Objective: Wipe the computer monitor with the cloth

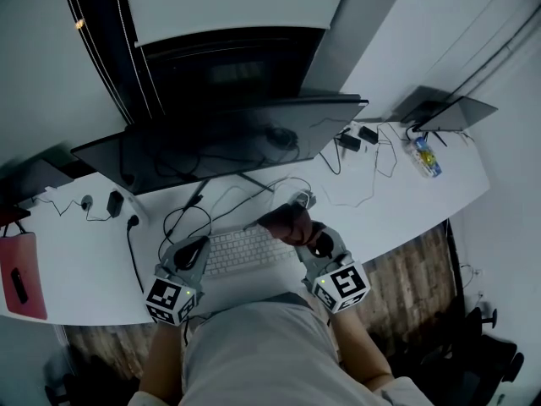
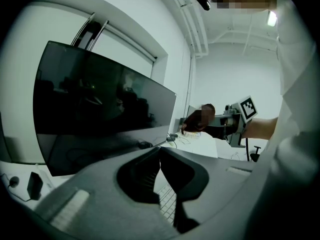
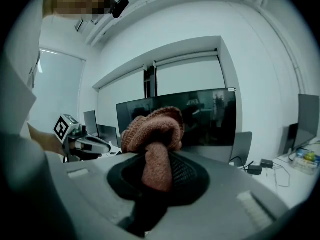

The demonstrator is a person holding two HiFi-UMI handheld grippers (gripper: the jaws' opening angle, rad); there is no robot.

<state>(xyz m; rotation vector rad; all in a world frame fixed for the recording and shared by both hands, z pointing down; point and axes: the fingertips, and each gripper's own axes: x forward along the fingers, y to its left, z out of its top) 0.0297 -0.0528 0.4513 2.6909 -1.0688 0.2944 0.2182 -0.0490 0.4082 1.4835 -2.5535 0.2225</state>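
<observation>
The wide dark monitor [image 1: 220, 146] stands at the back of the white desk [image 1: 76, 269], its screen off. My right gripper [image 1: 306, 233] hovers over the right end of the white keyboard [image 1: 241, 248], shut on a bunched brown cloth [image 1: 287, 222]. In the right gripper view the cloth [image 3: 152, 129] bulges out of the jaws, with the monitor [image 3: 200, 119] behind it. My left gripper [image 1: 196, 248] is above the keyboard's left end. In its own view the left gripper [image 2: 160, 156] is shut with nothing in it, beside the monitor [image 2: 100, 99], and the cloth [image 2: 197, 120] shows to the right.
Black and white cables and power adapters [image 1: 114, 203] sprawl across the desk under the monitor. A laptop [image 1: 439, 112] and a small bottle [image 1: 425, 157] sit at the far right. A red notebook [image 1: 19, 277] lies at the left edge. The desk's front edge runs just below the keyboard.
</observation>
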